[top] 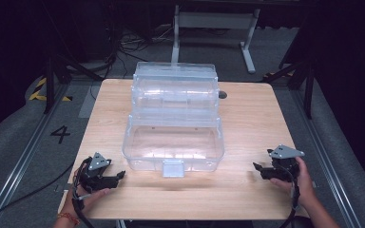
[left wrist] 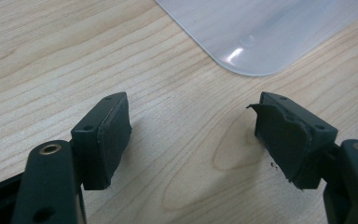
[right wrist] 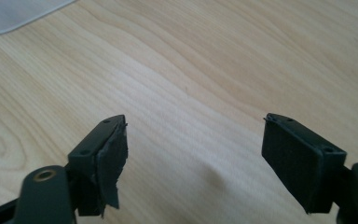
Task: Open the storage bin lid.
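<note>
The high view is lit from above: the counter (top: 247,128) is bright and evenly lit, while the floor and room around it fall off into near black. The clear box (top: 173,118) catches soft white glare along its rims and walls and throws a faint shadow on the wood at its front. That picture is a little soft and grainy. In the left gripper view a small bright glint sits on the box's corner (left wrist: 235,53), and the dark fingers (left wrist: 105,140) are slightly blurred, with weak shadows beneath. The right gripper view is brightest at its top right; its fingers (right wrist: 303,158) are soft-edged too.
</note>
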`<state>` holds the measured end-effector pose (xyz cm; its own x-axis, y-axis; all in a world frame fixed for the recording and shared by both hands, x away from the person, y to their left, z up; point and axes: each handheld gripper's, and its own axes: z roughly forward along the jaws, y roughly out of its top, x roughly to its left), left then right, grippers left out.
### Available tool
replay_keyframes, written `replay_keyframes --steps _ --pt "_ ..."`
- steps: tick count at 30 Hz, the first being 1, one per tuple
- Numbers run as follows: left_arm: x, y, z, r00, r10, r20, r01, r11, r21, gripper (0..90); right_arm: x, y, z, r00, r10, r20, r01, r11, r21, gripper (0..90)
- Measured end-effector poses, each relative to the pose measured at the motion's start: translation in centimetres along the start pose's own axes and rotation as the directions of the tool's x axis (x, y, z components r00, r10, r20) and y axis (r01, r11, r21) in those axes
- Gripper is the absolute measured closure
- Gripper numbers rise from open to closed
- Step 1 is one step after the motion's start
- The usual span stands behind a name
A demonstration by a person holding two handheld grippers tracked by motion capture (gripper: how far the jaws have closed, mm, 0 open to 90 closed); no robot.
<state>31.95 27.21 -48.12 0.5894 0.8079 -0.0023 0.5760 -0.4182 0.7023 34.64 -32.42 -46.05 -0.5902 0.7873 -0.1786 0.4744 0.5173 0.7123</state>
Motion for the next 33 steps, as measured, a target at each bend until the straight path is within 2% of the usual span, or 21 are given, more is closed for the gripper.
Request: replay_keyframes --steps 2,10,12,15,17,18,27,33 --pt "0.0 0.0 0.0 1.0 -0.001 0.002 0.001 1.0 0.0 27.2 0.0 -0.7 -0.3 0.9997 0.023 -0.007 -0.023 1.0 0.0 22.3" --pt "0.0 0.0 0.0 1.0 0.004 0.003 -0.004 1.0 0.002 27.0 0.4 -2.8 -0.6 0.9983 0.049 -0.032 -0.048 0.998 0.039 16.8" --pt "0.1 0.0 0.0 1.0 0.008 0.002 -0.008 1.0 0.0 26.9 0.1 -3.2 -0.6 0.9971 0.071 -0.028 -0.07 0.997 0.03 15.3" --pt "0.1 0.0 0.0 1.0 0.005 0.004 -0.005 1.0 0.001 26.7 -0.1 -3.8 -0.7 0.9916 0.122 -0.044 -0.122 0.993 0.006 15.3" --pt "0.0 0.0 0.0 1.0 0.004 0.003 -0.004 1.0 0.002 26.2 -0.2 -4.2 -0.6 0.9831 0.171 -0.066 -0.172 0.985 -0.012 15.3" --pt "0.0 0.0 0.0 1.0 0.004 0.002 -0.004 1.0 0.004 25.8 -0.3 -4.3 -0.6 0.9812 0.18 -0.07 -0.181 0.984 -0.008 15.4" --pt "0.1 0.1 0.1 0.9999 -0.003 -0.01 0.003 0.9999 0.011 21.8 -0.4 -4.2 -0.5 0.9793 0.19 -0.071 -0.19 0.982 -0.005 14.8" --pt "0.1 0.2 0.2 1.0 -0.008 0.005 0.008 0.9998 0.016 19.5 -0.4 -4.2 -0.4 0.9797 0.189 -0.068 -0.189 0.982 -0.004 14.7"
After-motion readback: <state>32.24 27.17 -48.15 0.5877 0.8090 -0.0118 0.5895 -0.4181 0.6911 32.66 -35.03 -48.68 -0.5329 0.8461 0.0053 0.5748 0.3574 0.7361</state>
